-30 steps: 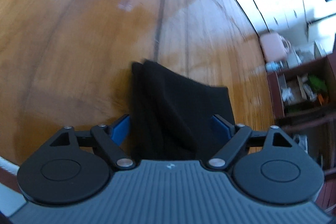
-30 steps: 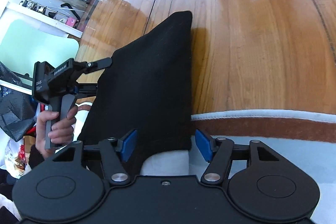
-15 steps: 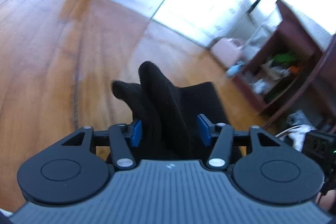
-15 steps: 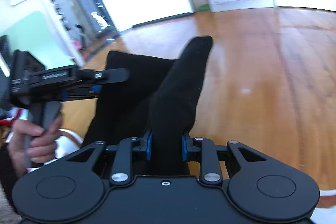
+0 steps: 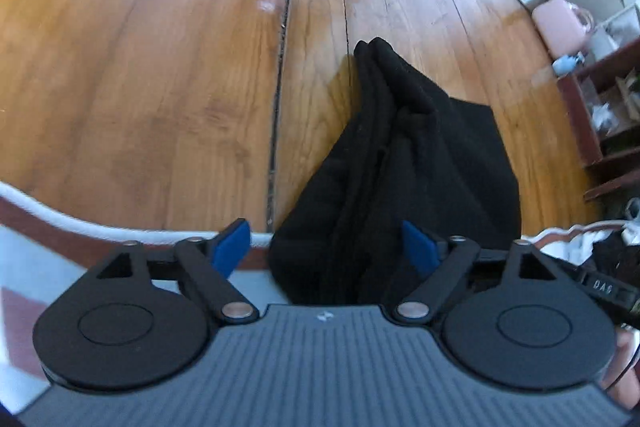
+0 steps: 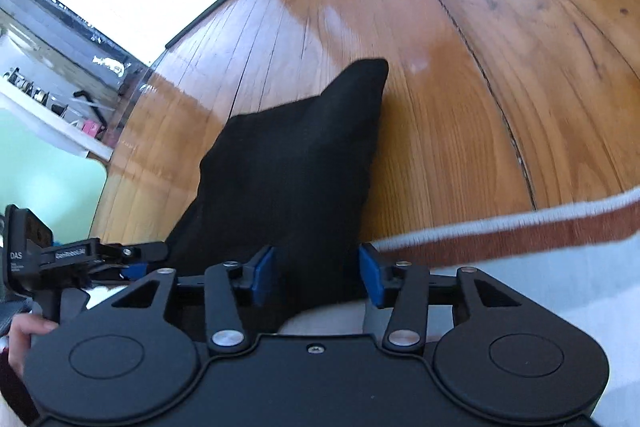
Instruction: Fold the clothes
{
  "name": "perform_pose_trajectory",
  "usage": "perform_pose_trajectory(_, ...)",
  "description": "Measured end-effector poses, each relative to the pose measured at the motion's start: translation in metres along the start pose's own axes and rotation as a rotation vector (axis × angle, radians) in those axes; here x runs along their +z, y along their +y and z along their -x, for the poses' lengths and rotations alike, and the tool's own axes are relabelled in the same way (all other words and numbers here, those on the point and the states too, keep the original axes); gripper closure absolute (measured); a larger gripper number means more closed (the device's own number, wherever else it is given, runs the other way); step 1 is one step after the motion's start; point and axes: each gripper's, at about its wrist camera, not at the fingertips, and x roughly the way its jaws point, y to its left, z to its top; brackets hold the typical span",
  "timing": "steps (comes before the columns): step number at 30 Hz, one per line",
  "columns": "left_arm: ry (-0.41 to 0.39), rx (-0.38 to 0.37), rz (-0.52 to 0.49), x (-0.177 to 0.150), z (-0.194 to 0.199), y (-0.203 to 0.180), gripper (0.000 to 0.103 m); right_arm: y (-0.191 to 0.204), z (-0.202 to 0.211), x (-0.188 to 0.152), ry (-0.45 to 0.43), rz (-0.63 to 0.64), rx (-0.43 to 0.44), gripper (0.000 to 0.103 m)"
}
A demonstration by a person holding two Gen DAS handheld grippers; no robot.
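A black garment (image 5: 420, 155) lies folded in layers on the wooden floor (image 5: 160, 67), its near end over the rug's edge. My left gripper (image 5: 326, 247) is open, its blue pads (image 5: 232, 247) wide apart on either side of the cloth's near end. In the right wrist view the same garment (image 6: 296, 155) tapers to a far corner. My right gripper (image 6: 316, 275) is open, and the cloth's near edge fills the gap between its pads. The left gripper (image 6: 144, 261) shows at the garment's left edge, held by a hand (image 6: 24, 331).
A pale blue rug (image 6: 540, 267) with a brown band and white border runs under both grippers. A dark wooden shelf (image 5: 600, 131) with clutter and a pink container (image 5: 560, 27) stand at the right. A pale fabric (image 6: 320, 323) lies under the right gripper.
Half a second ago both grippers held the garment raised, the right one pinched on it. Both have now come down and opened, and the cloth rests on the floor.
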Motion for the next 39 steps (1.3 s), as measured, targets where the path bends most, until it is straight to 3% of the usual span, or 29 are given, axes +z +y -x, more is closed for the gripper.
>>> perform_pose_trajectory(4,0.078,0.028,0.049,-0.011,-0.006,0.004,0.014,-0.008,0.01,-0.014,0.043,0.02,0.021,0.05)
perform_pose_trajectory(5,0.093,0.002,0.068,-0.012,-0.012,0.006,0.014,-0.009,0.013,-0.016,0.049,0.024,0.027,0.049)
perform_pose_trajectory(7,0.059,-0.071,0.121,-0.014,-0.018,0.01,0.0,-0.013,0.016,-0.018,0.053,0.027,0.036,0.049)
perform_pose_trajectory(9,0.02,-0.125,0.185,-0.014,-0.024,0.013,0.0,-0.017,0.02,-0.02,0.053,0.027,0.043,0.047)
perform_pose_trajectory(10,-0.03,-0.142,0.206,-0.014,-0.023,0.013,0.002,-0.019,0.021,-0.02,0.052,0.023,0.047,0.046)
perform_pose_trajectory(13,-0.044,-0.208,0.185,-0.019,-0.028,0.007,0.042,-0.028,0.018,-0.019,0.052,-0.031,0.062,0.045)
perform_pose_trajectory(14,-0.044,-0.227,0.148,-0.02,-0.025,0.001,0.043,-0.03,0.017,-0.019,0.058,-0.047,0.069,0.045)
perform_pose_trajectory(20,-0.122,-0.201,-0.046,-0.017,-0.002,-0.039,0.041,-0.039,0.015,-0.017,0.081,-0.08,0.084,0.043)
perform_pose_trajectory(24,-0.107,-0.07,-0.117,-0.021,-0.015,-0.044,0.041,-0.041,0.013,-0.017,0.087,-0.089,0.082,0.043)
perform_pose_trajectory(30,-0.094,-0.106,-0.061,-0.015,-0.034,-0.023,0.04,-0.032,0.006,-0.018,0.103,-0.082,0.126,0.041)
perform_pose_trajectory(32,-0.087,-0.139,-0.012,-0.01,-0.036,-0.019,0.024,-0.031,0.007,-0.016,0.118,-0.066,0.124,0.041)
perform_pose_trajectory(35,-0.098,-0.17,-0.003,-0.012,-0.039,-0.021,0.014,-0.034,0.011,-0.013,0.13,-0.05,0.127,0.041)
perform_pose_trajectory(37,-0.095,-0.144,-0.072,-0.017,-0.046,-0.034,0.015,-0.038,0.012,-0.013,0.131,-0.052,0.128,0.041)
perform_pose_trajectory(39,-0.135,-0.133,-0.107,-0.02,-0.041,-0.043,0.034,-0.044,0.008,-0.012,0.138,-0.059,0.127,0.041)
